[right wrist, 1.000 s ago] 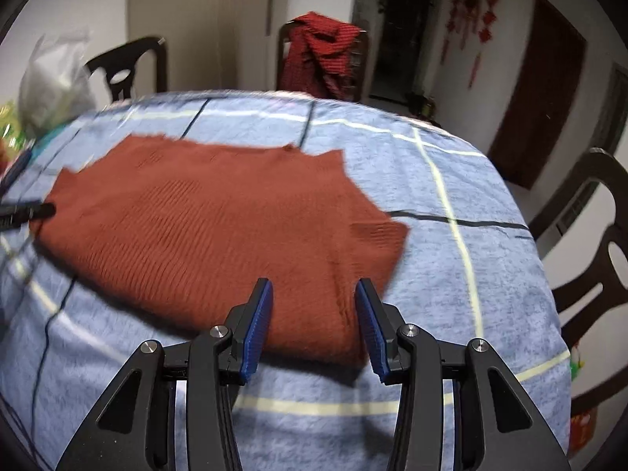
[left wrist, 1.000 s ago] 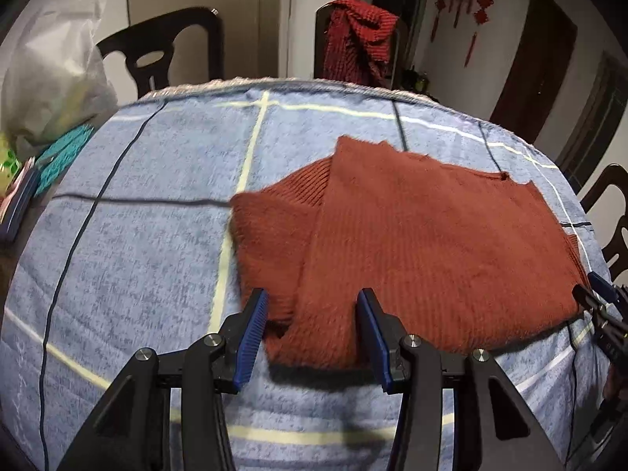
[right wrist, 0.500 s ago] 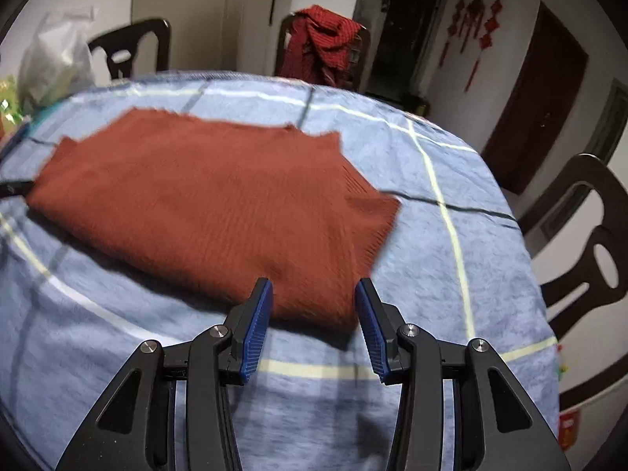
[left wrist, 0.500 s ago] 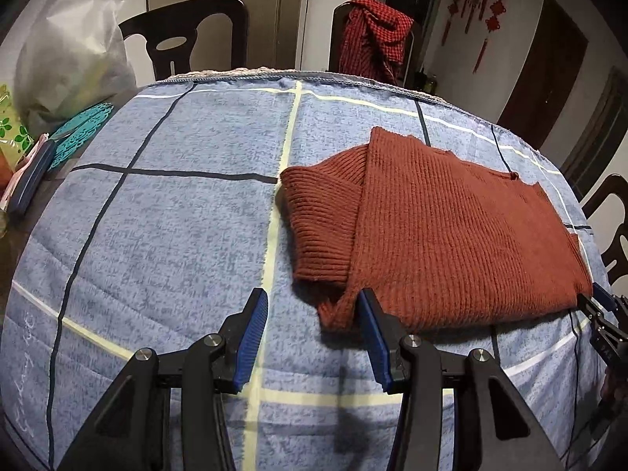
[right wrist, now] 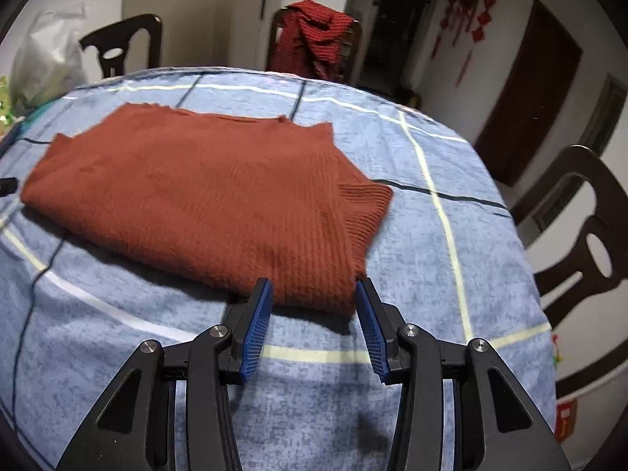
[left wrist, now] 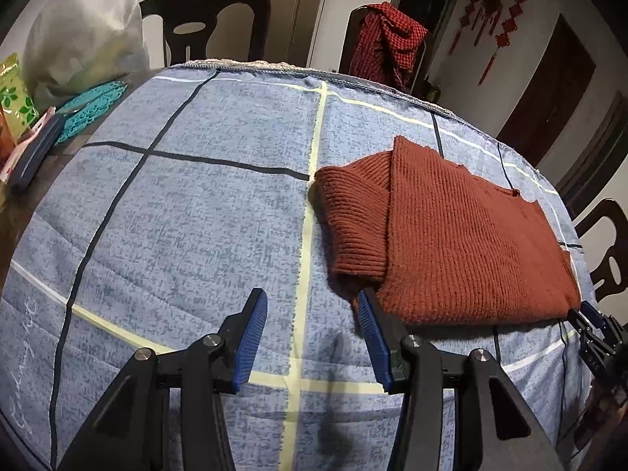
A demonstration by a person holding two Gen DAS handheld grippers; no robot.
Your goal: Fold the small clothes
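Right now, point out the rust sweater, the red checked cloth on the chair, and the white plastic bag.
rust sweater (right wrist: 204, 196), right wrist view, middle of its folded body.
red checked cloth (left wrist: 386, 45), left wrist view, bunched part on the chair back.
white plastic bag (left wrist: 84, 23), left wrist view, its crumpled front.

This is a home dining room. A round tabletop (left wrist: 196, 216) under a blue checked cloth is ringed by dark wooden dining chairs (left wrist: 206, 23); a red checked garment (left wrist: 386, 45) hangs over the far one. Red knotted ornaments (left wrist: 492, 19) hang on the far wall beside a dark wooden door (left wrist: 549, 90). A white plastic bag (left wrist: 84, 27) and snack packets (left wrist: 13, 90) crowd the tabletop's far left edge.
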